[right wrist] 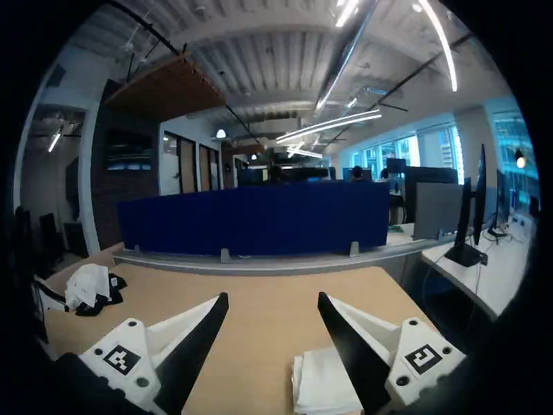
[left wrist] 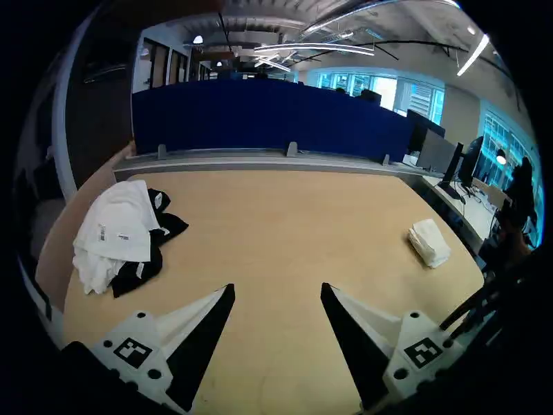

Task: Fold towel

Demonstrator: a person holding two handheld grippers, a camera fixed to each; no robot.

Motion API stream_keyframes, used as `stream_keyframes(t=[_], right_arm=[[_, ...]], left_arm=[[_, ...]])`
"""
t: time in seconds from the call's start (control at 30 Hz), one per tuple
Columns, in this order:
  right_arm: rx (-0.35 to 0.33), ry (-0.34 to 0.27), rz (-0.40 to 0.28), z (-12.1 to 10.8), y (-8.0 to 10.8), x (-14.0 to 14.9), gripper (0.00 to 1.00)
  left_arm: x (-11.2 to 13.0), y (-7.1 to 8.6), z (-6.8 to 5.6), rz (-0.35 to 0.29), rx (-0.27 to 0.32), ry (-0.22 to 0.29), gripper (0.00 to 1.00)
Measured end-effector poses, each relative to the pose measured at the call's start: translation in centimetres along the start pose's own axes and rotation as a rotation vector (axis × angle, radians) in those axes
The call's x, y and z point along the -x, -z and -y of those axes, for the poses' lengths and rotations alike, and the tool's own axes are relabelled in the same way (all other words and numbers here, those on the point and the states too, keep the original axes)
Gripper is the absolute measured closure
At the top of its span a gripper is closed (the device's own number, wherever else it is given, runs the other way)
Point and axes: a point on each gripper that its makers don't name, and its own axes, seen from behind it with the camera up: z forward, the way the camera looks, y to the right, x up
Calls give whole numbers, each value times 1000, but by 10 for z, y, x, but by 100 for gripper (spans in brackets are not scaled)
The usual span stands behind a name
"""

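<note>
Left claw [left wrist: 276,287] and right claw [right wrist: 272,296] both open, empty. Folded white cloth towel [left wrist: 428,242] lies on the light wooden counter [left wrist: 276,214], just beneath right claw. Likely between towels. Next: reach the rumpled white-and-black cloth heap [left wrist: 114,232] and pinch one white edge.

Your left gripper [left wrist: 276,285] hangs over the table [left wrist: 276,214] with its fingers spread wide apart. To the left lies a heap [left wrist: 117,235] of white and black cloth; to the right, near the table edge, a folded white towel [left wrist: 428,242].
</note>
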Motion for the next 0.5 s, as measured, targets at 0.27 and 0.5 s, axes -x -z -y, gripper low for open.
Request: stream_keyframes(t=[0.27,0.5], right_arm=[[-13,-2,-6,16,0,-3,0],[-7,6,-9,21,-2,-4,0]], left_arm=[[-62,5,22,-208,-75,-8,8],[-128,26,46,-452,-176,-37,8]])
